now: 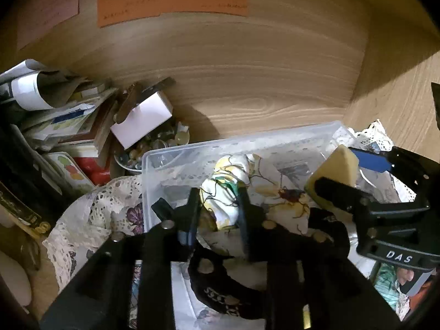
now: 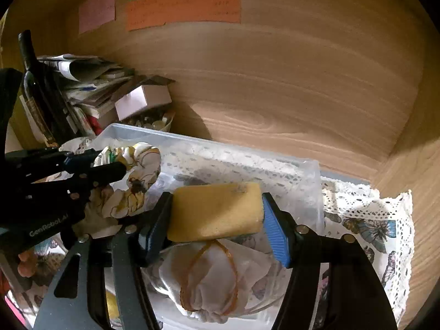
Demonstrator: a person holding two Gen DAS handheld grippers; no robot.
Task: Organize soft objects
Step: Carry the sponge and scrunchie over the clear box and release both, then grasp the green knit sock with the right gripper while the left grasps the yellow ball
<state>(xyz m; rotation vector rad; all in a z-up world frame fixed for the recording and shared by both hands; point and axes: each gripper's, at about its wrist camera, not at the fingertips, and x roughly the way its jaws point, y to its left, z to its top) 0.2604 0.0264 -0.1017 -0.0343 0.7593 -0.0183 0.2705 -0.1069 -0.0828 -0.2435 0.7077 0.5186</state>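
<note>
The left gripper (image 1: 218, 192) is closed on a floral scrunchie (image 1: 229, 189), held over a clear plastic bin (image 1: 154, 165). A yellow sponge (image 2: 216, 211) is pinched between the right gripper (image 2: 217, 217) fingers above the same bin, where a rubber-banded white cloth bundle (image 2: 211, 277) lies inside.

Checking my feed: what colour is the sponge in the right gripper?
Yellow sponge, clearest in the right wrist view.
</note>
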